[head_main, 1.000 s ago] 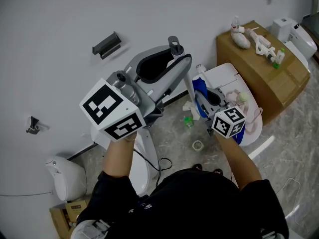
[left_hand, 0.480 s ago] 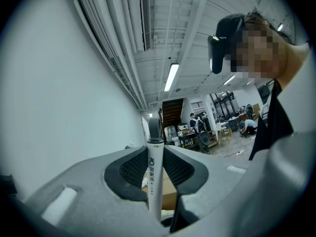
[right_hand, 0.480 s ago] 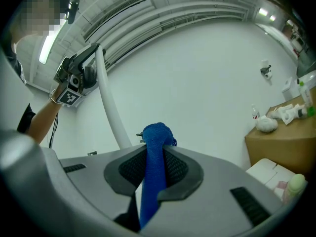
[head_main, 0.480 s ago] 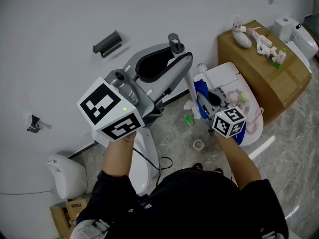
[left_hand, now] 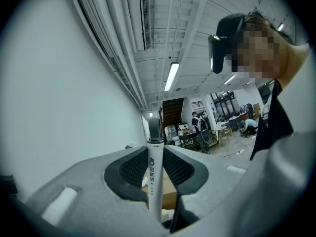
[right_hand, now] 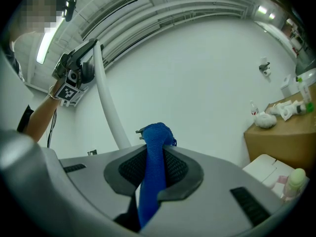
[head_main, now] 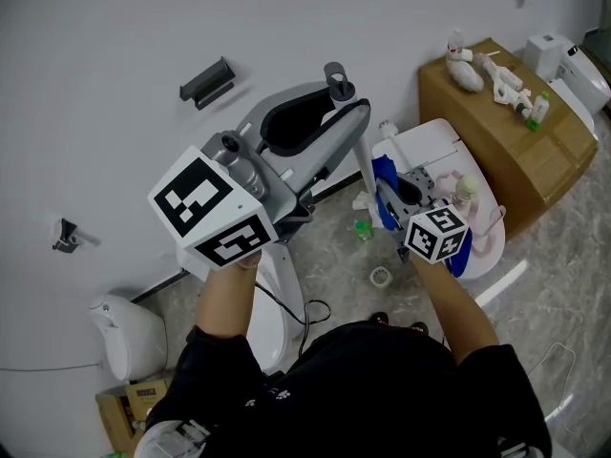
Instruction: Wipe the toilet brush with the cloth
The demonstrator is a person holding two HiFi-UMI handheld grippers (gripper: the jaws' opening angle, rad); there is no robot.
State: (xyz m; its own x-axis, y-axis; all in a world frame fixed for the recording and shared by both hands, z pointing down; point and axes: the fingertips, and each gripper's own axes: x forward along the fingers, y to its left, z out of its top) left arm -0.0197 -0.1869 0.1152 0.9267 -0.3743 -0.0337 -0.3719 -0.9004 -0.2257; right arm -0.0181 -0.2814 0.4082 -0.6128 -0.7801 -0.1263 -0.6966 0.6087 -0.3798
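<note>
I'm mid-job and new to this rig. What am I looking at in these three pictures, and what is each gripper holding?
No robot: a person holds two two-jaw grippers; the marker cubes are part of them. The head view looks down from the person's head; each gripper view looks along its own jaws. The left gripper is shut on the white toilet brush handle. The right gripper is shut on the blue cloth, close to that handle. By the wall stands a cardboard box with small items on top.
</note>
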